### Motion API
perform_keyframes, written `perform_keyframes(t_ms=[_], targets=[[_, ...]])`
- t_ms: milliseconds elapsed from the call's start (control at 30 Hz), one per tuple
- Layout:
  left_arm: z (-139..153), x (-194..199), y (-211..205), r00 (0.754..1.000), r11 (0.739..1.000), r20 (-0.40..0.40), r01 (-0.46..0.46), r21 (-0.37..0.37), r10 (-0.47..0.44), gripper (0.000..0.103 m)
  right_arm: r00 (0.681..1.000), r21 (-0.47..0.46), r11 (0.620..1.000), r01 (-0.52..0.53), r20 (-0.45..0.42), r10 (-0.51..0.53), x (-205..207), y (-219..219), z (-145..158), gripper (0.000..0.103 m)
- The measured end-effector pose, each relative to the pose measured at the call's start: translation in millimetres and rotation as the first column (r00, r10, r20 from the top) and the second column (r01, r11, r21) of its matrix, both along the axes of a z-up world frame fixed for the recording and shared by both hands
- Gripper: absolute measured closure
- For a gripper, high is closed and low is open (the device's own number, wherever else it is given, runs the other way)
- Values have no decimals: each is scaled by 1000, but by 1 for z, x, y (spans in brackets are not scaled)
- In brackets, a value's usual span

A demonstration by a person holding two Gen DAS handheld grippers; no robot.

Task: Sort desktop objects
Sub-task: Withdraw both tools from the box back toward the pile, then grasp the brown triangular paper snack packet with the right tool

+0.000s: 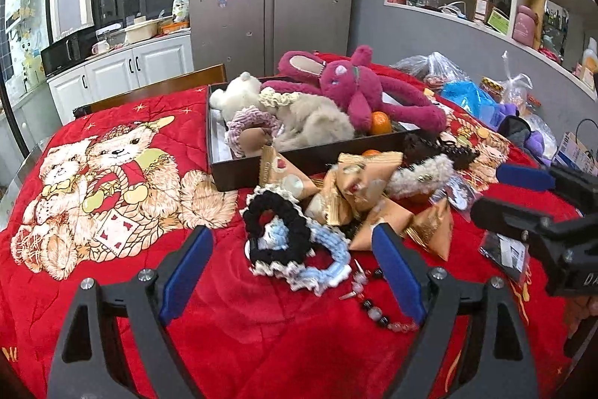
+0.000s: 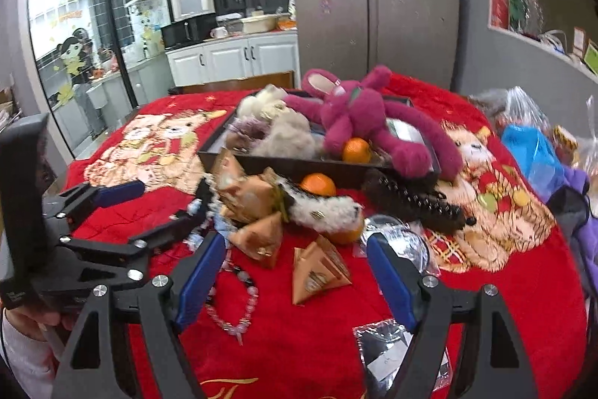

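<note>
Over the counter's red teddy-bear blanket (image 1: 123,290), the left hand-held gripper (image 1: 291,260) hangs empty, fingers wide apart, just short of the black, cream and pale-blue crocheted scrunchies (image 1: 287,242), with the dark rectangular tray (image 1: 239,171) of plush toys beyond. To its right the right hand-held gripper (image 2: 295,272) is equally spread and empty, facing a tan pyramid-shaped snack packet (image 2: 317,272). It looks like the reaching stage: next, lower one gripper, pinch its item and carry it to the tray.

Tray (image 1: 239,171) mid-blanket (image 1: 112,287) holds plush toys (image 1: 358,81); scrunchies (image 1: 278,230), packets (image 1: 358,189), bracelet (image 1: 373,309) before its front edge.
</note>
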State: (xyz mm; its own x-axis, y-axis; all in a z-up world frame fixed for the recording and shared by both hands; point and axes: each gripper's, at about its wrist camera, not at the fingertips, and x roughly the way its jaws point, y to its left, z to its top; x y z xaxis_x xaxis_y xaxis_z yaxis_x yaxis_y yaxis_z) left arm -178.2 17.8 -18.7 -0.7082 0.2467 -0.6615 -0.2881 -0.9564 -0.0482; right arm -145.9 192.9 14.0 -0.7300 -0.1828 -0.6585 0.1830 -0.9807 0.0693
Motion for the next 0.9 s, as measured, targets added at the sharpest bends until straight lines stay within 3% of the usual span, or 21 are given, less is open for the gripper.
perform_keyframes(t_ms=[367,567,900], targets=[[-11,-56,-2,998,1000,60,0,-1,0,15,996,9,1000,-6,88,5,-24,-3,-39,23],[-17,-78,2,997,1000,75,-7,-20,9,15,995,10,1000,-6,100,5,-33,-3,-44,23],[-34,-101,-8,990,999,135,-50,11,48,15,991,30,1000,9,136,-13,-44,-1,-59,23]])
